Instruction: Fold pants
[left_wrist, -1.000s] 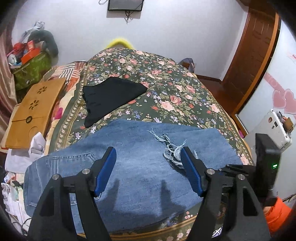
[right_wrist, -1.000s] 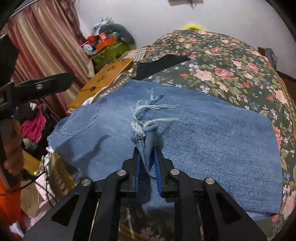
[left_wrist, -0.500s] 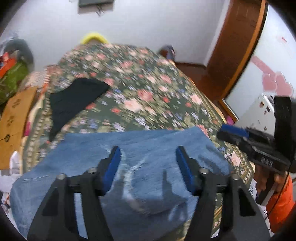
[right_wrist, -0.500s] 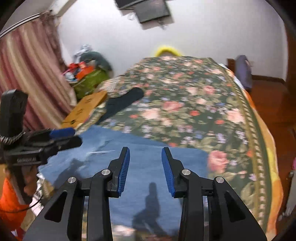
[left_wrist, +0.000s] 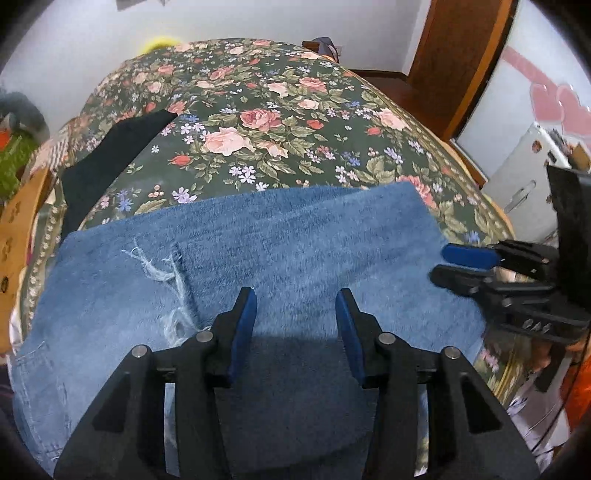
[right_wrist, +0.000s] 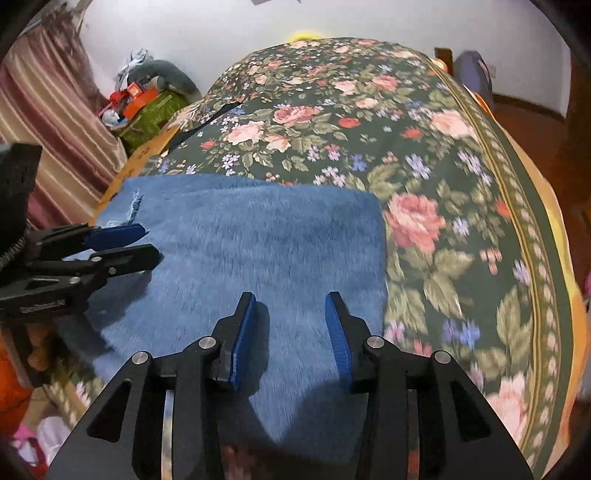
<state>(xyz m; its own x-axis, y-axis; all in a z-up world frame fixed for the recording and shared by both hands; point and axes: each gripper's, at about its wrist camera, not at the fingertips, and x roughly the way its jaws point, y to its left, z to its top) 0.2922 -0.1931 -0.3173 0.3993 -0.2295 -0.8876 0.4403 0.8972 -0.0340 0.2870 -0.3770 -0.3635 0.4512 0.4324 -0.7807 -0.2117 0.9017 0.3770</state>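
Left wrist | left tongs agape over jeans | right tongs agape

A dark green bedspread printed with pink roses covers the bed, and a flat black garment lies on its left part, near a light wooden board with cut-out flower shapes at the bed's edge. Beyond the bed stand a white wall, a striped pink-brown curtain, a green bag heaped with red and orange items and a brown wooden door
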